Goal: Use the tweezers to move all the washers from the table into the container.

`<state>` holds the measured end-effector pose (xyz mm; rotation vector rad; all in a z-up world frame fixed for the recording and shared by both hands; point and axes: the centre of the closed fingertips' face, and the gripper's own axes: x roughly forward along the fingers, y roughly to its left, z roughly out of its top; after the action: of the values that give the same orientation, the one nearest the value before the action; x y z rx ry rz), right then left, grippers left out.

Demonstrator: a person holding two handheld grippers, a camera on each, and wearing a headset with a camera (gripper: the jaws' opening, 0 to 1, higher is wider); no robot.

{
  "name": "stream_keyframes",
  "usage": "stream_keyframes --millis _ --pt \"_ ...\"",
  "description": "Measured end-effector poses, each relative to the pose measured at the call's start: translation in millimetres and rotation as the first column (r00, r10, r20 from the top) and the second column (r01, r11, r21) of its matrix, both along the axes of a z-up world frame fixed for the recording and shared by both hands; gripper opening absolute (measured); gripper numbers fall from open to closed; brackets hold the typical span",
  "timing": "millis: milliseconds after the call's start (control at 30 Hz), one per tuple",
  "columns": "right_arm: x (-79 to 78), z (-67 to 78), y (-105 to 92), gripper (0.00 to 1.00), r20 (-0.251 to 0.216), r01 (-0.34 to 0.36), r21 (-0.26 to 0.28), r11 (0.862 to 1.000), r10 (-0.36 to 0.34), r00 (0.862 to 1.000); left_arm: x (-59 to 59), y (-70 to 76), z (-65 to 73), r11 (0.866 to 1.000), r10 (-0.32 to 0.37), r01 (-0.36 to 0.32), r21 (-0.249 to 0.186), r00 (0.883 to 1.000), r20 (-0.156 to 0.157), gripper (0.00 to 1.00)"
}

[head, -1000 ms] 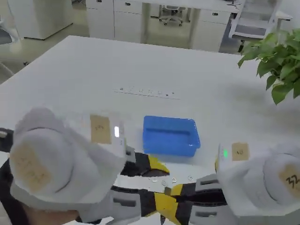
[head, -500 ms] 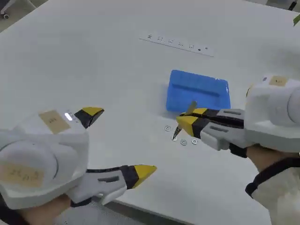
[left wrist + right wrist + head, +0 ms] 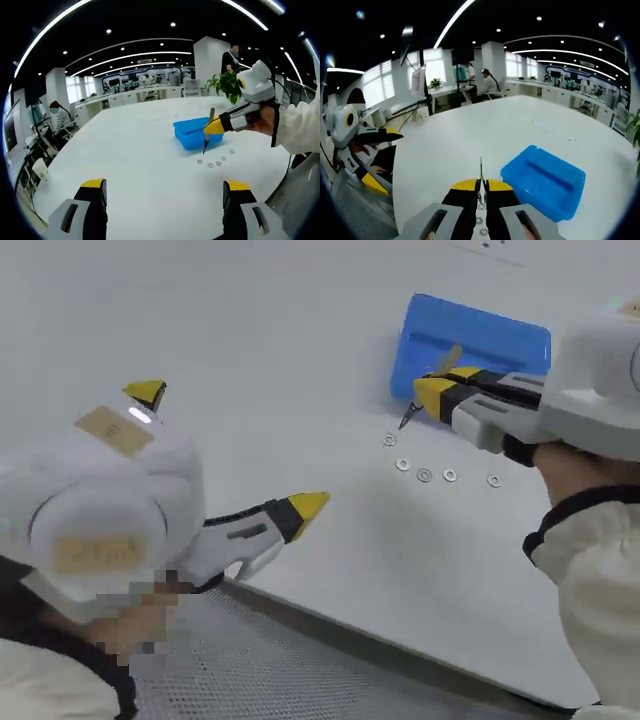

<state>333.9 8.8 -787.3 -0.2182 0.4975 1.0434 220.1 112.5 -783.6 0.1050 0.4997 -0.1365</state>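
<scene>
First, from the head view: the right gripper (image 3: 432, 392) has its yellow-tipped jaws pressed onto slim metal tweezers (image 3: 408, 417), whose point is down near the smooth white table (image 3: 250, 330). Just beside the point, five small flat metal washers (image 3: 425, 476) lie in a loose row. Close behind them sits a shallow, rectangular blue plastic container (image 3: 480, 335). The left gripper (image 3: 225, 448) hovers well apart, with its jaws spread wide.

In the left gripper view, its own jaws stand far apart, and the washers (image 3: 210, 164) lie on the tabletop in front of the container (image 3: 190, 134).

In the right gripper view, the jaws pinch the tweezers (image 3: 481, 172), and the container (image 3: 545, 182) shows a plain blue floor.
</scene>
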Motion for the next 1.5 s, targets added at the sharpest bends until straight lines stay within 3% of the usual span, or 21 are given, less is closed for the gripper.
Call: stream_keyframes --millis 100,300,400,500,1033,1233,1500 --pt "3.1 -8.3 1.0 0.01 -0.013 0.016 0.009 1.000 -0.016 1.000 -0.8 -1.9 -0.4 1.000 -0.011 0.011 0.013 1.000 0.003 0.99" --pt "2.5 -19.8 5.4 0.01 -0.025 0.010 0.009 1.000 -0.010 1.000 -1.9 -3.1 -7.6 1.000 -0.020 0.020 0.020 0.999 -0.037 0.99" --pt "3.6 -14.6 6.9 0.01 0.038 -0.012 -0.005 1.000 0.012 0.999 -2.3 -3.4 -10.5 1.000 -0.021 0.022 0.023 0.998 -0.055 0.99" --pt "4.2 -19.9 6.0 0.02 0.059 -0.032 -0.047 0.998 0.035 0.998 -2.7 -4.4 -11.8 0.999 -0.028 0.030 0.032 0.998 -0.065 0.95" --pt "9.4 -21.8 0.1 0.02 -0.019 0.006 0.020 1.000 -0.006 1.000 -1.5 -4.4 -15.3 0.999 -0.033 0.036 0.038 0.996 -0.077 0.95" --pt "11.9 -23.6 4.3 0.02 -0.027 0.003 0.021 1.000 -0.002 1.000 -2.6 -5.5 -16.2 0.998 -0.038 0.042 0.036 0.996 -0.083 0.98" --pt "13.8 -25.8 6.2 0.02 -0.005 -0.008 0.008 1.000 0.008 1.000 -4.8 -8.3 -17.5 0.998 -0.052 0.055 0.032 0.995 -0.090 0.99"
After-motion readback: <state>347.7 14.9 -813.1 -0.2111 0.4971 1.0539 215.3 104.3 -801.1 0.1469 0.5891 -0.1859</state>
